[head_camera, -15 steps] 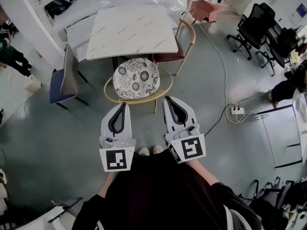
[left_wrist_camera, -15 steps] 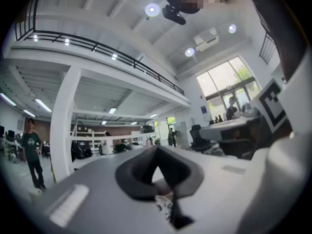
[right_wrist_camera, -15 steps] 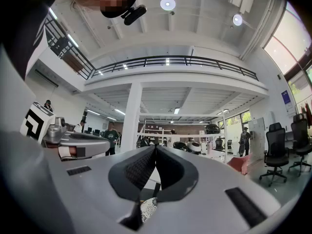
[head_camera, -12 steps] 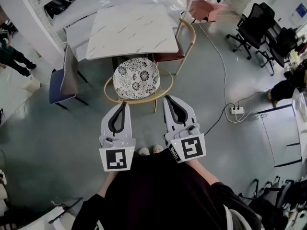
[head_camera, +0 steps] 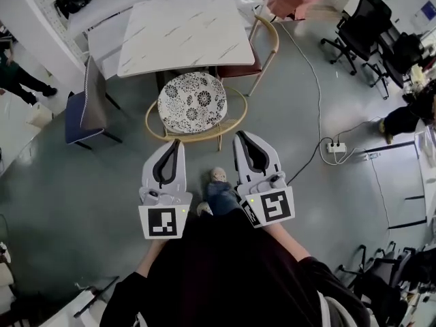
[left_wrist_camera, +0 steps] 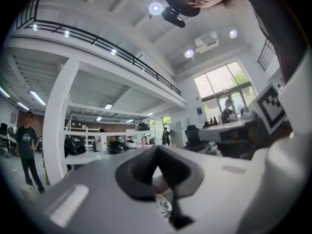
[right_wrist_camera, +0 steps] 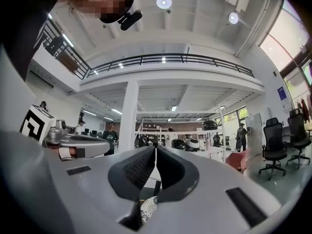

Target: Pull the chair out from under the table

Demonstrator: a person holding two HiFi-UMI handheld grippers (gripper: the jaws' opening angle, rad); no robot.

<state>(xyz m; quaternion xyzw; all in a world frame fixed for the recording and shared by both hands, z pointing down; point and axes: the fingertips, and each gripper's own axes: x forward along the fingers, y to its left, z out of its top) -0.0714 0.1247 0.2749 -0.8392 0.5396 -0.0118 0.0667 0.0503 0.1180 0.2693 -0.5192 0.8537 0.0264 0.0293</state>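
**Head view.** The chair with the round black-and-white patterned seat and curved gold metal frame [head_camera: 192, 103] stands on the grey floor at the near edge of the white marble-topped table [head_camera: 184, 36]. The far rim of its seat meets that edge, while most of the seat and the back hoop lie on the person's side. The left gripper [head_camera: 174, 145] and the right gripper [head_camera: 243, 138] are held side by side, pointing at the chair. Their tips show just beside the hoop, one towards each end. From here I cannot tell whether either one touches it. A shoe [head_camera: 218, 176] is planted on the floor between the two grippers. A second gold-framed chair with a dark red seat [head_camera: 246, 70] stands at the table's right edge. A blue and grey chair [head_camera: 85, 111] stands off its left corner.

**Left gripper view.** The dark padded fingers [left_wrist_camera: 139, 172] are pressed together at the tips with nothing between them. A scrap of the patterned seat shows low down through the gap behind them.

**Right gripper view.** These ribbed pads [right_wrist_camera: 136, 168] also meet tip to tip and pinch nothing. The patterned seat peeps out below, with the table leg beyond.

**Progress.** As I judge it, the pull has not begun. The chair sits close against the table and neither gripper has hold of the frame. What is left is to part the fingers, close them on the back hoop, and draw the chair away from the table's near edge.
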